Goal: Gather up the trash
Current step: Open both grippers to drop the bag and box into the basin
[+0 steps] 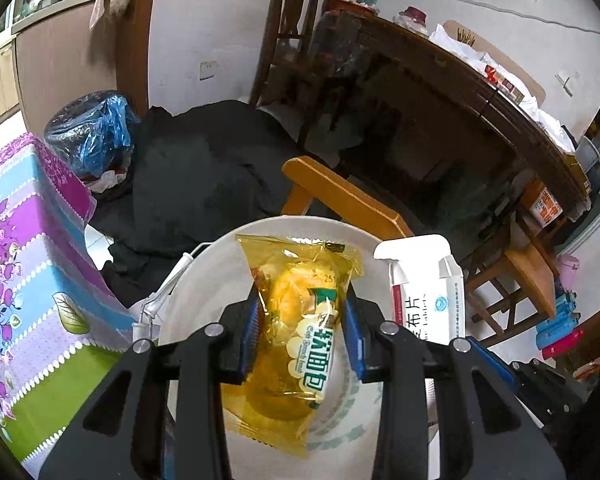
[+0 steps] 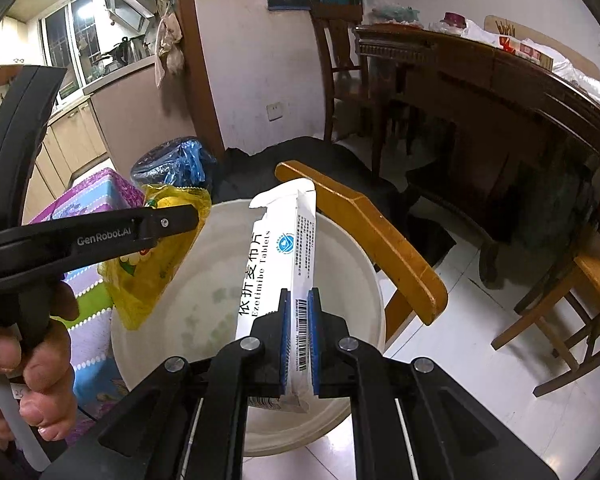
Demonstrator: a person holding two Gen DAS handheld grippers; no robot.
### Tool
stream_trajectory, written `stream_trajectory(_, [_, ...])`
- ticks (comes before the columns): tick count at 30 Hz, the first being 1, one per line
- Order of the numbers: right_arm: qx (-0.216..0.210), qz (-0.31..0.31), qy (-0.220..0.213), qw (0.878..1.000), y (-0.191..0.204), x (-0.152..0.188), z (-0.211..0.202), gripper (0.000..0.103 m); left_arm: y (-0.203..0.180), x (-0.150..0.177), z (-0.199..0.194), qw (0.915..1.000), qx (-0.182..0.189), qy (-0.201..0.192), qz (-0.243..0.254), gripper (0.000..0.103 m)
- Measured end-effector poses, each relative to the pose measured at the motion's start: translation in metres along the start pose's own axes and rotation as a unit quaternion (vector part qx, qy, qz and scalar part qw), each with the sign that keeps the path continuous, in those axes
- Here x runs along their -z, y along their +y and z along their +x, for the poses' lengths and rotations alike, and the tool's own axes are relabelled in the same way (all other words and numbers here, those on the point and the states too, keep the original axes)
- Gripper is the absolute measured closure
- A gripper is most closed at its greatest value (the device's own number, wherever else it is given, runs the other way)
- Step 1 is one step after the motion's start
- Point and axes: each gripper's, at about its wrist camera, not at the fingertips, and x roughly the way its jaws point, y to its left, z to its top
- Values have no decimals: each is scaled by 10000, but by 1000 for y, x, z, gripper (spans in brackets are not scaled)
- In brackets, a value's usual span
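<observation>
Left gripper (image 1: 302, 338) clamps one yellow bread wrapper (image 1: 296, 320), blue pads pressing both sides, pack hanging over the white basin (image 1: 204, 280). In the right wrist view that same wrapper sits at 9 o'clock, over the basin's left rim. Right gripper (image 2: 299, 344) is clenched on one white tablet box (image 2: 278, 264), its open flap end pointing to 12 o'clock, box held above the basin interior. In the left view the box stands at 3 o'clock of the wrapper, just beside it, not touching.

Edges: basin rim runs a full arc under both items; inside looks bare apart from a faded green pattern. Orange wooden chair back (image 2: 364, 236) crosses just beyond the far rim at 1–2 o'clock, close to it. Patterned tablecloth (image 1: 32, 264) edge drops at 9 o'clock, near the basin's left rim. Black cloth heap (image 1: 204, 176) at 12 o'clock behind the basin. Blue-bagged bin (image 1: 92, 136) at 10–11 o'clock, well apart. Open tiled floor (image 2: 472, 312) at 3–4 o'clock of the basin.

Count: two grippers, two trash items, one basin, one bagged bin. A person's hand (image 2: 28, 356) grips the left tool's handle at 8 o'clock in the right view.
</observation>
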Motion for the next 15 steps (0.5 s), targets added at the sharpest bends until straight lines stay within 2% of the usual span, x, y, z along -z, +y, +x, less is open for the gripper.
stream_trajectory(3, [-30, 35, 77, 10000, -1, 3, 7, 93, 0, 1, 4, 10000, -20, 50, -16, 55])
stream_trajectory(5, [-60, 88, 111, 9999, -2, 5, 11, 91, 0, 2, 4, 10000, -70, 10, 18, 52])
stream_trajectory(8, [-81, 147, 91, 9998, -2, 7, 13, 86, 1, 2, 5, 9999, -118, 5, 14, 50])
stream_trajectory(15, [-66, 144, -101, 9998, -1, 6, 4, 85, 0, 6, 1, 9997, -237, -35, 91, 50])
